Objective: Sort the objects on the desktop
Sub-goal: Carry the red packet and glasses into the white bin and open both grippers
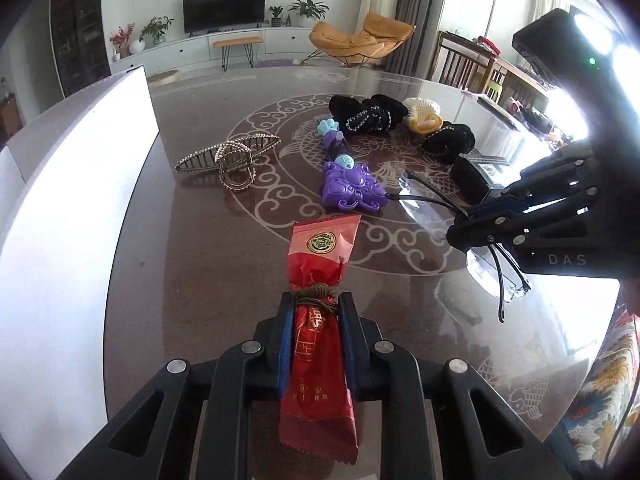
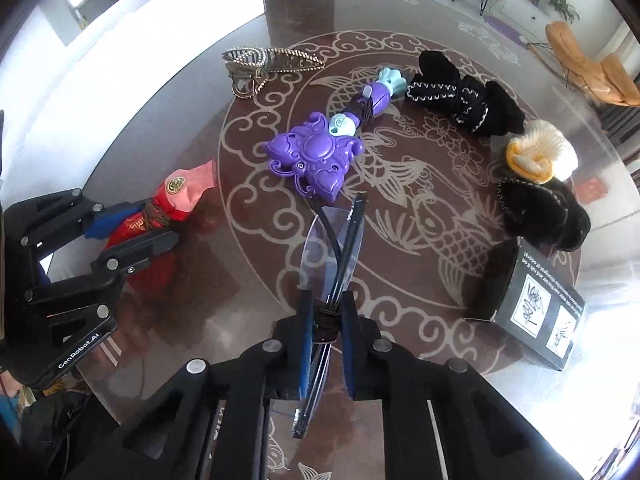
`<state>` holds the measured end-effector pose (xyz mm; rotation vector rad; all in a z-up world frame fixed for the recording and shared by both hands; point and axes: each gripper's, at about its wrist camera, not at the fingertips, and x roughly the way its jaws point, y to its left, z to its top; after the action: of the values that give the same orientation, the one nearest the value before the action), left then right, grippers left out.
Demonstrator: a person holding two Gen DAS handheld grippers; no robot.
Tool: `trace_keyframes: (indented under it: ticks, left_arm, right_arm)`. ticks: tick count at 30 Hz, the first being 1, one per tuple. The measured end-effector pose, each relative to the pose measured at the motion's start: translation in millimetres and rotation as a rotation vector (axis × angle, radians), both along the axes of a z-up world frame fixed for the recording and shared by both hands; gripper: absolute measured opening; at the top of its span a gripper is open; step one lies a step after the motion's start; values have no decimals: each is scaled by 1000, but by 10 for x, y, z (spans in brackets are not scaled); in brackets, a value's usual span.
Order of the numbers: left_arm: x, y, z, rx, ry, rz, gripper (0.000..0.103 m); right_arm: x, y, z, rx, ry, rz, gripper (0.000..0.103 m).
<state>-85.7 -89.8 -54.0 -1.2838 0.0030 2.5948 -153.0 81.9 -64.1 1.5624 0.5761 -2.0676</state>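
Left tool (image 1: 316, 300), bottom centre of the left wrist view, is clamped on a red sachet (image 1: 320, 320) tied with brown cord, its blue pads pressing both sides. Above it on the dark glass worktop (image 1: 200, 260) lie a purple toy wand (image 1: 348, 184), a beaded hair claw (image 1: 232, 156) at centre left, black knitted pieces (image 1: 368, 114) and a cream-and-yellow knit (image 1: 422, 114). At right edge, the right tool (image 1: 476, 228) pinches folded glasses (image 1: 500, 272). A white board (image 1: 72, 184) fills the left side.

From the right wrist view, the right tool (image 2: 326, 312) at bottom centre is closed on the glasses (image 2: 336, 248), with a dark band wrapped around the arms where the pads meet them. Only here does a black box (image 2: 536, 304) with printed white panels show clearly, at lower right. The left tool (image 2: 140, 224), holding the sachet (image 2: 168, 208), appears at centre left.
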Motion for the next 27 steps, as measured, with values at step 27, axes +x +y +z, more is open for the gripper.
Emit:
trace_keyframes:
  ticks: [27]
  left_arm:
    - [1160,-3285,384,37,-91,671,32]
  right_arm:
    - [1475,-3272,431,-366,-14,521,14]
